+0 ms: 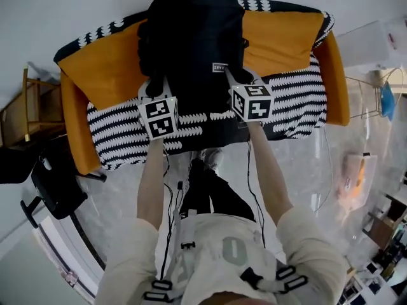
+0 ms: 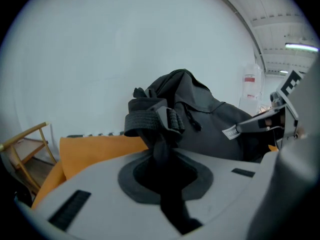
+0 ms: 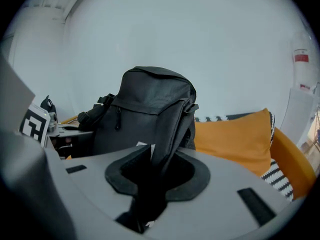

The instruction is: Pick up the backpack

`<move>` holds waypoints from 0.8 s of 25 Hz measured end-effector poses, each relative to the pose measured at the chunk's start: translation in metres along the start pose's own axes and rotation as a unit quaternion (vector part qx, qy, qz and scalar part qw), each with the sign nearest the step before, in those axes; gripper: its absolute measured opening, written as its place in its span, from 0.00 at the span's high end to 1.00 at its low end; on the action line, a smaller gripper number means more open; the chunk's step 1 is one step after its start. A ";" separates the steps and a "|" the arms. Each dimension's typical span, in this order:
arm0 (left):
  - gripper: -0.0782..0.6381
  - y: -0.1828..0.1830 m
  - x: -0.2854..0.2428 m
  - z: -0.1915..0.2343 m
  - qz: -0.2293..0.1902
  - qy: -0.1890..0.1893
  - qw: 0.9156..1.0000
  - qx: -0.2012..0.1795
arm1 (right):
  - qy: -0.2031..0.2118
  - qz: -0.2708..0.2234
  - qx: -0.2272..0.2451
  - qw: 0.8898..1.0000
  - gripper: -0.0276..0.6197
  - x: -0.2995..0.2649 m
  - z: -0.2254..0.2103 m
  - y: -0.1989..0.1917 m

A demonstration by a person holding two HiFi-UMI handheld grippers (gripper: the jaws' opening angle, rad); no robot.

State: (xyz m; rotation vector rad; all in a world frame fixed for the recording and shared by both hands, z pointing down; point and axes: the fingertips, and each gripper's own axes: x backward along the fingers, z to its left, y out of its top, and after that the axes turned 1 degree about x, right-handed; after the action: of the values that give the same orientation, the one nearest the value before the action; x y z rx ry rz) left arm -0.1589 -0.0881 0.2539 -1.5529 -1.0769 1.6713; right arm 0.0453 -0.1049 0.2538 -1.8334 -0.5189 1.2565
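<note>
A black backpack (image 1: pixel 191 37) hangs upright above an orange sofa (image 1: pixel 105 68), held from both sides. My left gripper (image 1: pixel 154 86) is shut on a black webbing strap (image 2: pixel 150 121) at the backpack's left side. My right gripper (image 1: pixel 233 80) is shut on the other shoulder strap (image 3: pixel 172 134), which runs down between its jaws. In the left gripper view the backpack (image 2: pixel 200 116) fills the middle, with my right gripper (image 2: pixel 260 124) beyond it. The right gripper view has the backpack (image 3: pixel 150 109) standing tall in front of the orange backrest (image 3: pixel 232 139).
The sofa seat carries a black-and-white patterned cover (image 1: pixel 299 103). A wooden shelf (image 1: pixel 28 110) stands left of the sofa, a dark chair (image 1: pixel 54 186) in front of it. A wire rack (image 1: pixel 375 100) and a white box (image 1: pixel 381 43) stand at right. A white wall lies behind.
</note>
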 end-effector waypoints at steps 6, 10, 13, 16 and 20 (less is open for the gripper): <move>0.83 0.085 0.081 -0.007 -0.066 0.008 0.998 -0.020 | -0.008 -0.067 0.013 0.998 0.80 0.088 0.026 0.072; 0.83 0.122 0.140 -0.017 -0.108 0.011 0.993 -0.039 | -0.015 -0.113 0.019 0.993 0.80 0.149 0.044 0.097; 0.83 0.142 0.178 -0.026 -0.134 0.012 0.990 -0.051 | -0.018 -0.142 0.020 0.989 0.80 0.189 0.055 0.107; 0.83 0.154 0.210 -0.035 -0.157 0.014 0.986 -0.059 | -0.020 -0.168 0.025 0.985 0.80 0.221 0.062 0.111; 0.83 0.163 0.240 -0.042 -0.185 0.010 0.981 -0.056 | -0.008 -0.197 0.037 0.980 0.79 0.249 0.069 0.118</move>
State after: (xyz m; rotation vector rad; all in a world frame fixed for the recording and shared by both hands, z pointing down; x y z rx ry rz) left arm -0.1332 0.0463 -0.0059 -1.3323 -1.3741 1.3604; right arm 0.0726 0.0350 0.0082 -1.5637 -0.7905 1.0070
